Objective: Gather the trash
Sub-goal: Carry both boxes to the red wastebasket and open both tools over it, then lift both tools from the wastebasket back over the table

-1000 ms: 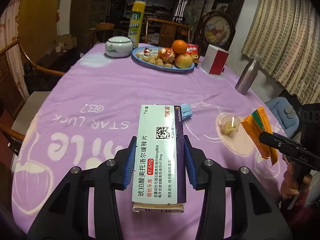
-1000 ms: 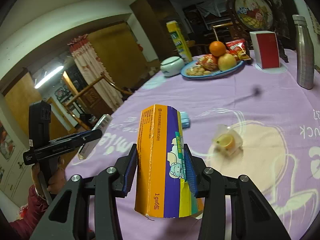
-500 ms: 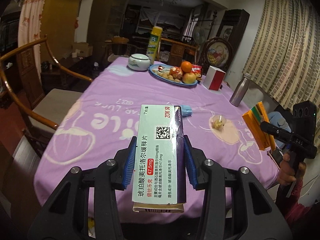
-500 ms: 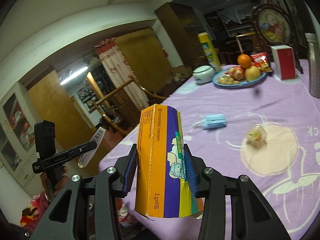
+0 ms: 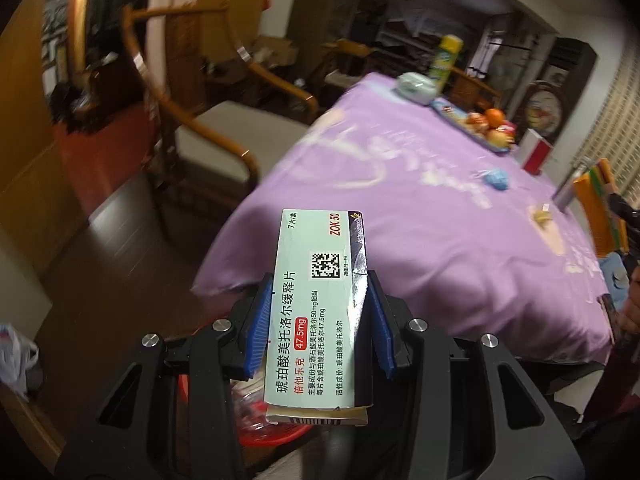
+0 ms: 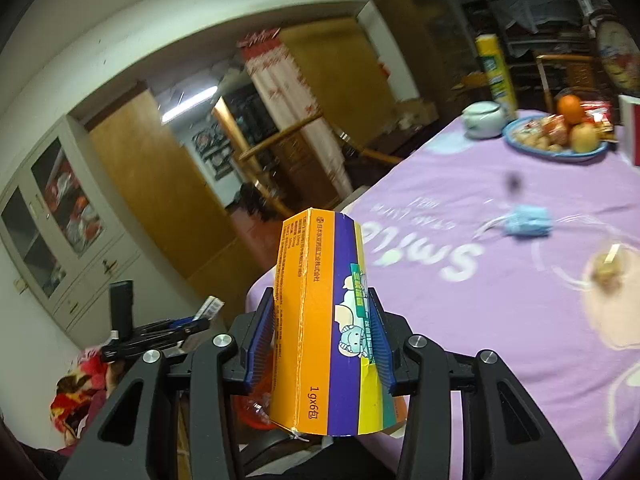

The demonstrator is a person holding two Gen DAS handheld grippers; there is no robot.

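Note:
My left gripper [image 5: 318, 320] is shut on a pale green medicine box [image 5: 316, 312], held off the near-left corner of the purple table [image 5: 420, 208]. A red bin [image 5: 272, 432] with a clear liner shows below it. My right gripper [image 6: 320, 336] is shut on an orange and purple box [image 6: 320, 328], also off the table's edge; the red bin [image 6: 252, 408] shows under it. A blue face mask [image 6: 526, 221] and a small clear cup with scraps [image 6: 608, 270] lie on the tablecloth [image 6: 500, 280].
A wooden armchair [image 5: 208, 128] stands left of the table. At the far end are a fruit plate [image 6: 556, 136], a white pot [image 6: 482, 114], a yellow can [image 6: 494, 72] and a red and white box [image 5: 536, 156]. A plastic bag [image 5: 16, 356] lies on the floor.
Both grippers have drawn back from over the table and swung left, past its near edge, still holding their boxes. The red bin has come into view below them.

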